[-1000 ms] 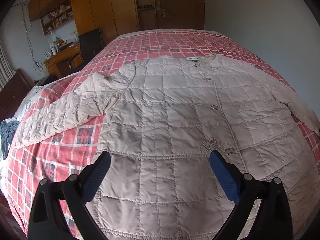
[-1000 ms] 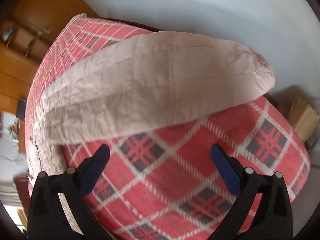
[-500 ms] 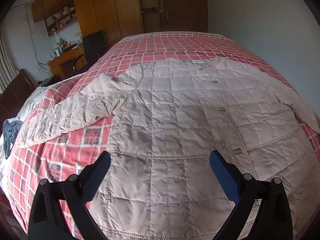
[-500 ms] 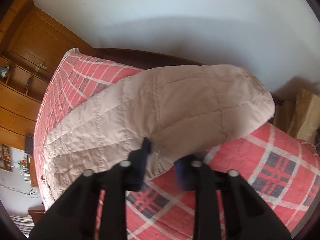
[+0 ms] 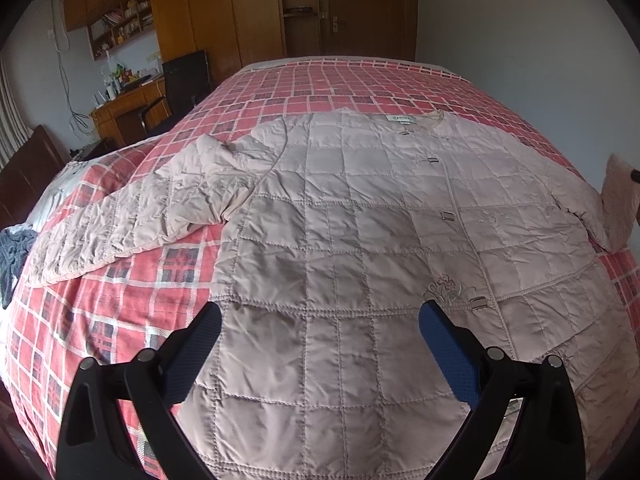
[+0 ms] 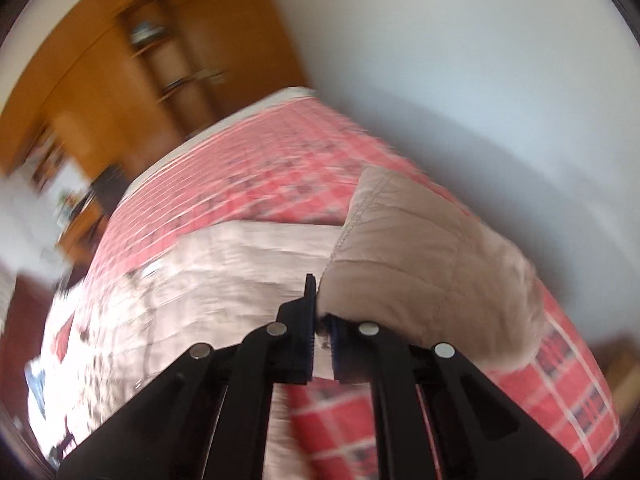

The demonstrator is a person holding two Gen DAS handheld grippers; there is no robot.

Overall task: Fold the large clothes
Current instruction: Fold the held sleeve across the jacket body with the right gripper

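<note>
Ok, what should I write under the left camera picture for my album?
A quilted pink jacket lies flat on a red checked bedspread, with the open left gripper hovering above its hem.

red plaid bed (image 5: 360,84) fills frame, wooden wardrobe (image 5: 240,12) top centre, cluttered desk (image 5: 128,100) and black chair (image 5: 186,76) upper left

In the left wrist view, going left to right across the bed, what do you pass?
Dark blue cloth → the jacket's spread left-hand sleeve → row of metal clasps → small embroidered motif → lifted sleeve end.
</note>
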